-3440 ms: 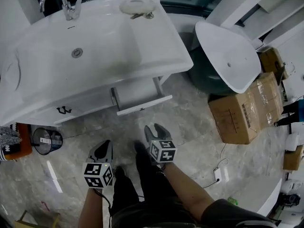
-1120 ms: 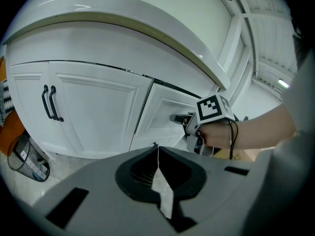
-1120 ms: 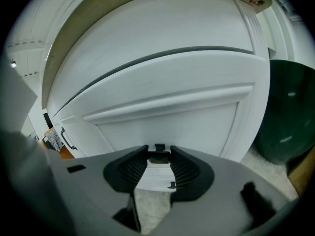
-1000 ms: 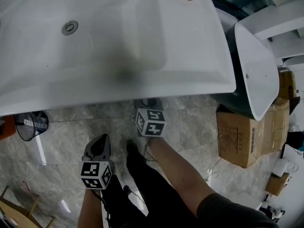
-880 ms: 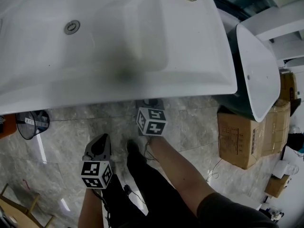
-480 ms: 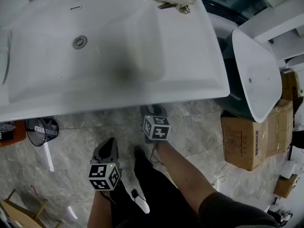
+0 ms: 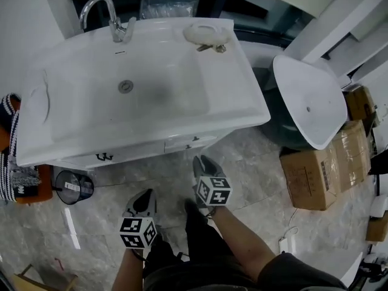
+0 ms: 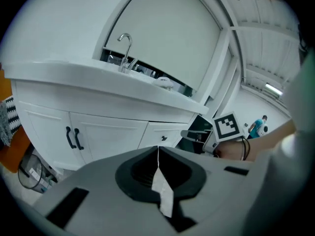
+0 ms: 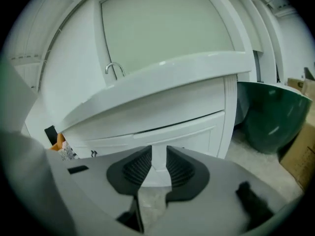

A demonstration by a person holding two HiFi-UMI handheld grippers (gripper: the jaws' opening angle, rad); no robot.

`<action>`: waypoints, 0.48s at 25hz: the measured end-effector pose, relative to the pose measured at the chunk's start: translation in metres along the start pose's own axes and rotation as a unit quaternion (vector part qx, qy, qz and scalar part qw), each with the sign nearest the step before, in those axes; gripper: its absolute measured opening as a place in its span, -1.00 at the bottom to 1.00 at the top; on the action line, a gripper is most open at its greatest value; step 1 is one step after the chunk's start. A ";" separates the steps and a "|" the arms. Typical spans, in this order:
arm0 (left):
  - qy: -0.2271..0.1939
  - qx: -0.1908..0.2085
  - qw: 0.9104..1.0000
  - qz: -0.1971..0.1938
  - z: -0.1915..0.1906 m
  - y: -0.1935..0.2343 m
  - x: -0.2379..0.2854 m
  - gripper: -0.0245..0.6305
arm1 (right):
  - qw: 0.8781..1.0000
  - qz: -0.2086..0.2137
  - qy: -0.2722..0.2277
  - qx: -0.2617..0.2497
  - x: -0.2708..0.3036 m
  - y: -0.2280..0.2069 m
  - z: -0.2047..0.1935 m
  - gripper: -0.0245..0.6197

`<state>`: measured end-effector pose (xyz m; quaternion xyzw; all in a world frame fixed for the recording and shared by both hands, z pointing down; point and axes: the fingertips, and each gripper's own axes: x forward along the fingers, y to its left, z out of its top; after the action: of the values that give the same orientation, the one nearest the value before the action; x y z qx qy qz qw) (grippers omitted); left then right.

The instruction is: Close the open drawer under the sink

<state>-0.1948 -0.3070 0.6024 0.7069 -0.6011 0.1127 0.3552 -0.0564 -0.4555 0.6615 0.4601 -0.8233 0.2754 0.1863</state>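
Note:
The white drawer (image 7: 190, 142) under the sink (image 7: 151, 111) sits flush with the cabinet front, at the right of the vanity. It also shows in the left gripper view, drawer (image 8: 165, 133), and in the right gripper view, drawer (image 9: 182, 126). My right gripper (image 7: 202, 160) hangs in front of the drawer, apart from it. Its jaws have just been closing, and a narrow gap with nothing in it remains at the right gripper (image 9: 158, 154). My left gripper (image 7: 145, 194) is lower left over the floor, and in its own view the left gripper (image 8: 158, 149) is shut and empty.
Two cabinet doors with black handles (image 7: 104, 157) are left of the drawer. A loose white basin on a green base (image 7: 306, 105) and cardboard boxes (image 7: 315, 168) stand to the right. A black bin (image 7: 73, 187) and an orange stool (image 7: 15, 162) sit at left. The person's legs (image 7: 200, 247) are below.
The drawer, open in the oldest frame, now lies flush. The right gripper has come out from under the sink rim and both grippers stand farther from the vanity. The view has pulled back.

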 end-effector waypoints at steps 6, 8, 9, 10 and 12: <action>-0.022 0.024 0.999 -0.034 0.010 0.010 -0.083 -0.88 | 0.999 0.007 -0.039 0.036 -0.083 0.076 -0.005 -0.77; -0.026 0.037 0.998 -0.048 0.010 0.010 -0.104 -0.88 | 0.998 0.003 -0.043 0.043 -0.110 0.095 -0.013 -0.78; -0.026 0.045 0.997 -0.057 0.010 0.008 -0.114 -0.88 | 0.998 -0.001 -0.046 0.047 -0.123 0.101 -0.016 -0.79; -0.026 0.053 0.996 -0.065 0.010 0.006 -0.122 -0.88 | 0.997 -0.007 -0.048 0.051 -0.137 0.106 -0.020 -0.79; -0.025 0.068 0.994 -0.077 0.007 -0.001 -0.139 -0.88 | 0.997 -0.016 -0.050 0.059 -0.163 0.113 -0.030 -0.80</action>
<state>-0.2307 -0.2045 0.5160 0.7760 -0.5447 0.1076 0.2991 -0.0690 -0.2819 0.5617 0.4966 -0.8065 0.2971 0.1213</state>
